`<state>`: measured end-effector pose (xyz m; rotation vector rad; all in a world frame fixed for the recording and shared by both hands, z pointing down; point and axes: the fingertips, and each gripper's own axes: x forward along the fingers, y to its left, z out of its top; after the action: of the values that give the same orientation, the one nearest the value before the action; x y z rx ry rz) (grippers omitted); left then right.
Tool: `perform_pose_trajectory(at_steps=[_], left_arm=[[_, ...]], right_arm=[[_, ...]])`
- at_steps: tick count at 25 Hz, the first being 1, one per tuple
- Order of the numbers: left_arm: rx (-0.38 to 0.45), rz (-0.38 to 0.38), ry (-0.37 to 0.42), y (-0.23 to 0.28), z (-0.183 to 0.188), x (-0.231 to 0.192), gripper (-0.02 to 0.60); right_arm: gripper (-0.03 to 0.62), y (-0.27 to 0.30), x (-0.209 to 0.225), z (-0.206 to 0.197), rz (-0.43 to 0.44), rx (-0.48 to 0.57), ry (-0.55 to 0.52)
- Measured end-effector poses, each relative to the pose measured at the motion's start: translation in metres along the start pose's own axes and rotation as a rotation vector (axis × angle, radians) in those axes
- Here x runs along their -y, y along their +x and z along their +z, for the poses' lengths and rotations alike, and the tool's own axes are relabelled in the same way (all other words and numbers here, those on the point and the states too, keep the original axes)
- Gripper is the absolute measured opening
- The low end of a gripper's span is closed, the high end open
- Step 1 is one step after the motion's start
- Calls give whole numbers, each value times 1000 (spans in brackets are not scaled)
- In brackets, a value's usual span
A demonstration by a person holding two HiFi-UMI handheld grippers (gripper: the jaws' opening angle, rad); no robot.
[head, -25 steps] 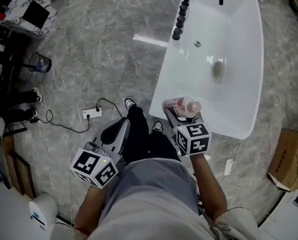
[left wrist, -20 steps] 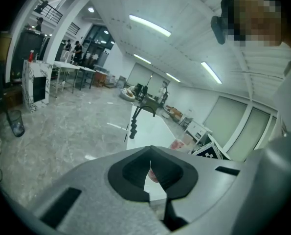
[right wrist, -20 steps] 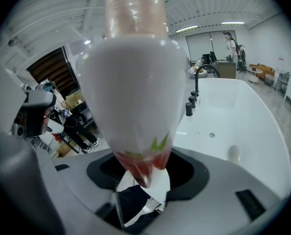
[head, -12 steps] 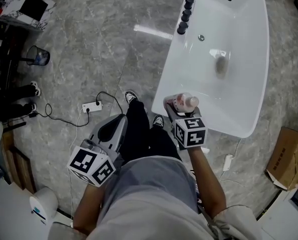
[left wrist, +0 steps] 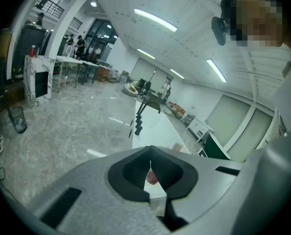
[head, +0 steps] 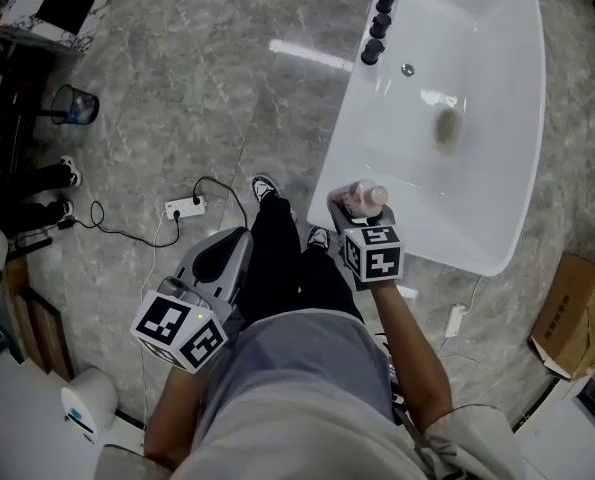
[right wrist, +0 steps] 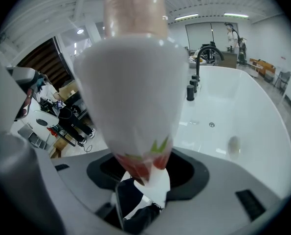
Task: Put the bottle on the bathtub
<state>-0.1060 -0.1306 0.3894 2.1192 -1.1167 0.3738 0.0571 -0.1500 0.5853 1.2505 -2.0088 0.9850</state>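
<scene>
- Bottle (head: 365, 198): white, pinkish cap, red and green print near the base; clamped at its lower end in the right tongs (head: 355, 213), above the near rim of the white bathtub (head: 477, 198).
- Left tongs (head: 235, 243): closed, empty, low beside the person's legs, above the grey stone floor (head: 197, 98).

Bright, even indoor light from ceiling strips (left wrist: 155, 19); white glare streak on glossy floor (head: 312, 55); soft shadows; gripper views fisheye-warped, corners black; bottle (right wrist: 135, 82) close, out of focus
</scene>
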Motion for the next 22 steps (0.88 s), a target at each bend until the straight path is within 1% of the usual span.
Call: perform_pose_trajectory(at_steps=[13, 22], left_arm=[[-24, 19, -29, 1, 0, -26, 9], [-45, 28, -40, 0, -3, -40, 9]], right_arm=[[227, 40, 11, -11, -32, -61, 23], [227, 61, 16, -20, -61, -80, 57]])
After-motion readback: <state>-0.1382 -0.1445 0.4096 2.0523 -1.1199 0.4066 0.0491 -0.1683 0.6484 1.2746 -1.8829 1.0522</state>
